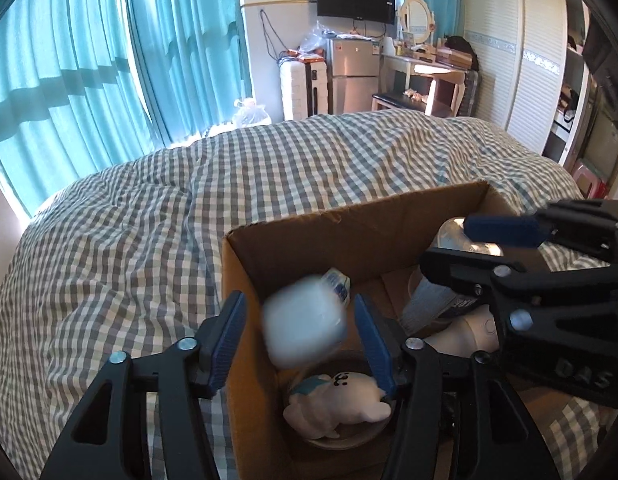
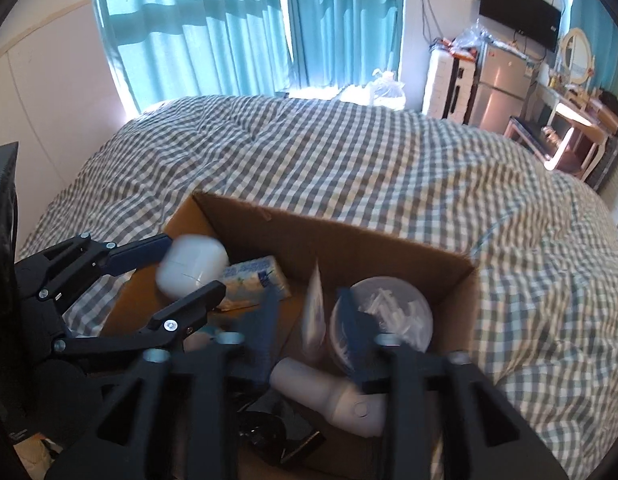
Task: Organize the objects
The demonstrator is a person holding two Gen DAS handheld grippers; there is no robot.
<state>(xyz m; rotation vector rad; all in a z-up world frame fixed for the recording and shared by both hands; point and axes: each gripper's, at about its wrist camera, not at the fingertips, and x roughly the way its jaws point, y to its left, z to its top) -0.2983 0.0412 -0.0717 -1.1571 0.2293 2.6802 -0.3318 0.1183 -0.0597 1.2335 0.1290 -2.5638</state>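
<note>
So I'm mid-drop on this one, I reckon. Starting at the 9 o'clock side: my left gripper (image 1: 299,334) is hovering over the near-left corner of the cardboard box (image 1: 349,236), fingers spread wide, and the white earbud case (image 1: 305,320) sits between them all motion-blurred. I can't see either pad touching it, so my read is it's just been let go and is falling (can't swear to it, the blur eats the edges). From the right wrist view the same case (image 2: 191,268) shows up at about 10 o'clock, smooth glossy plastic, rounded pebble shape with a seam line.

Moving toward the middle of the box: a soft crinkly tissue pack (image 2: 255,280), then a flat white pouch (image 2: 314,312) standing on edge. Below the left fingers there's a fuzzy white plush toy (image 1: 337,404) lying in a shallow round dish.

Over at 3 o'clock: my right gripper (image 2: 309,332) has its jaws apart too, nothing in them, hanging above a clear round tub (image 2: 389,312) of little white sticks and a matte white hair-dryer-looking thing (image 2: 333,392).

Box itself is plain corrugated brown, sitting on a squishy checked duvet (image 1: 149,220), so it'll wobble if nudged.

Next move: lift the left clear of the box wall without clipping it, then look for whatever's not yet packed.
</note>
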